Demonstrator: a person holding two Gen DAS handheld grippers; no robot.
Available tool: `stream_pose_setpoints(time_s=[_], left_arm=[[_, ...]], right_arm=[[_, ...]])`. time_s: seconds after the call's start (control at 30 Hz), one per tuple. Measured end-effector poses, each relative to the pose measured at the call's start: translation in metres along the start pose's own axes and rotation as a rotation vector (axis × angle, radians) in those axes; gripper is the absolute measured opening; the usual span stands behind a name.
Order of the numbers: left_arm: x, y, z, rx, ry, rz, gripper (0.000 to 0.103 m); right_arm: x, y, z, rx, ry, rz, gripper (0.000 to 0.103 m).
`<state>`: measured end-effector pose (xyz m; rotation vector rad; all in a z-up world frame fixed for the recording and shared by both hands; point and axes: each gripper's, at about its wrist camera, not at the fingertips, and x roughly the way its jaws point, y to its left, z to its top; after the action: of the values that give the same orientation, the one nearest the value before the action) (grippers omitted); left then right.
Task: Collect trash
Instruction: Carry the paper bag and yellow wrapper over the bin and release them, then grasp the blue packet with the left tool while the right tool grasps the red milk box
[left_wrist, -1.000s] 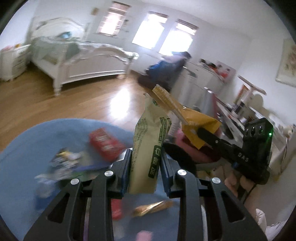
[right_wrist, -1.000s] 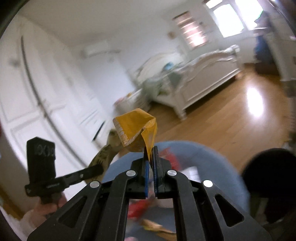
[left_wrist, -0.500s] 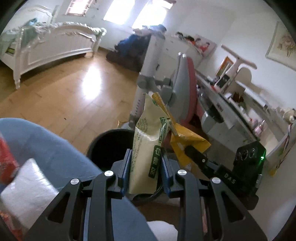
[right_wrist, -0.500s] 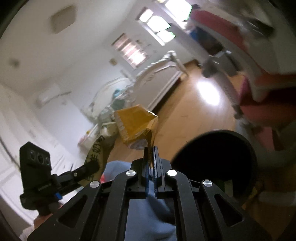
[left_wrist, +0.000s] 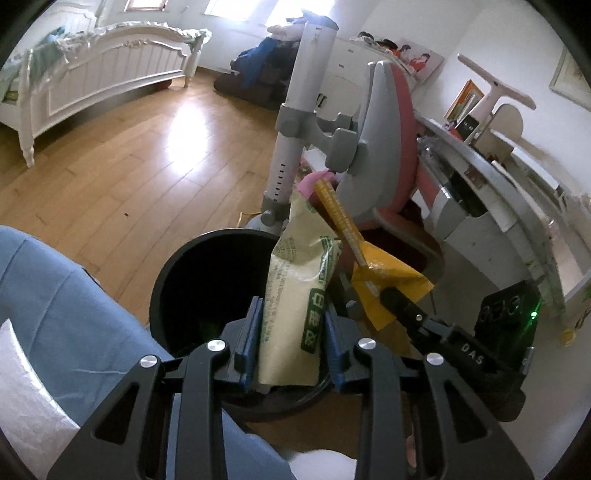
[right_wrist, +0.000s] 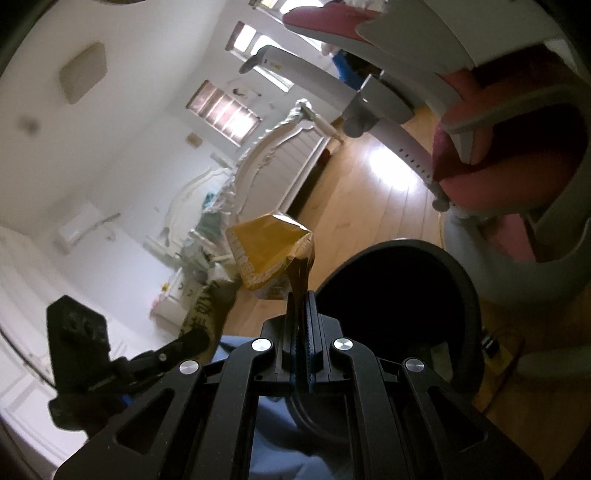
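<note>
The left gripper (left_wrist: 291, 341) is clamped on a pale green-printed wrapper (left_wrist: 295, 291), which stands upright between its blue pads and reaches well above them. The right gripper (right_wrist: 302, 334) is pinched flat on the thin tail of a crumpled yellow wrapper (right_wrist: 267, 254), its jaws nearly touching. In the left wrist view the same yellow wrapper sits just right of the green one, the two pieces close together and perhaps brushing.

Both pieces hang at the black trash bin (left_wrist: 177, 273), which stands on the wooden floor (left_wrist: 122, 162) between a blue cushion (left_wrist: 55, 306) and a grey-and-pink chair (left_wrist: 380, 147). The green wrapper looks to be over the bin's right rim; the fisheye makes it hard to say whether the yellow one is over the mouth or just outside it.

The step in hand appears to be the drop: both bits of trash are carried and ready to go in. The next move calls for bringing each wrapper squarely over the dark opening, then letting the jaws part so they fall inside. The light, stiff wrappers may cling to a pad or tip over the rim.
</note>
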<state>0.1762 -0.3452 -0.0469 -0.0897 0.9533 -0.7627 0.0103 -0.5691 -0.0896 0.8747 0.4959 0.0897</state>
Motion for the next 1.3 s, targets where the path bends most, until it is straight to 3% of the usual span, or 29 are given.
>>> stream_pose_setpoints(time_s=[0.03,0.07,0.1,0.13,0.33,0.53,0.83,0.97,1.03,1.3], left_arm=[[0.001,-0.001,0.001,0.002,-0.002,0.030,0.051],[-0.001,-0.001,0.001,0.001,-0.008,0.050,0.075],[-0.004,-0.001,0.001,-0.001,-0.023,0.064,0.087],[-0.008,-0.002,0.001,0.001,-0.044,0.071,0.087],[-0.045,0.002,0.000,-0.003,-0.081,0.068,0.087],[-0.107,0.022,-0.020,-0.023,-0.151,0.121,0.087],[-0.229,0.125,-0.077,-0.200,-0.268,0.359,0.087],[-0.258,0.176,-0.108,-0.290,-0.231,0.451,0.087],[-0.262,0.198,-0.122,-0.307,-0.170,0.479,0.087],[-0.251,0.236,-0.144,-0.236,-0.017,0.522,0.087]], right_arm=[[0.002,-0.002,0.001,0.007,0.004,-0.007,0.017],[0.002,-0.004,0.001,0.015,-0.003,-0.014,0.041],[-0.001,-0.004,0.001,0.024,-0.019,-0.018,0.071],[-0.007,-0.002,-0.001,0.033,-0.044,-0.015,0.078],[-0.011,0.021,-0.004,-0.038,-0.033,-0.008,0.079],[0.000,0.085,-0.017,-0.198,0.011,0.026,0.079],[0.048,0.220,-0.065,-0.503,0.186,0.130,0.079],[0.082,0.277,-0.094,-0.637,0.310,0.147,0.079],[0.106,0.303,-0.109,-0.708,0.379,0.148,0.079],[0.218,0.354,-0.160,-0.915,0.601,0.007,0.079]])
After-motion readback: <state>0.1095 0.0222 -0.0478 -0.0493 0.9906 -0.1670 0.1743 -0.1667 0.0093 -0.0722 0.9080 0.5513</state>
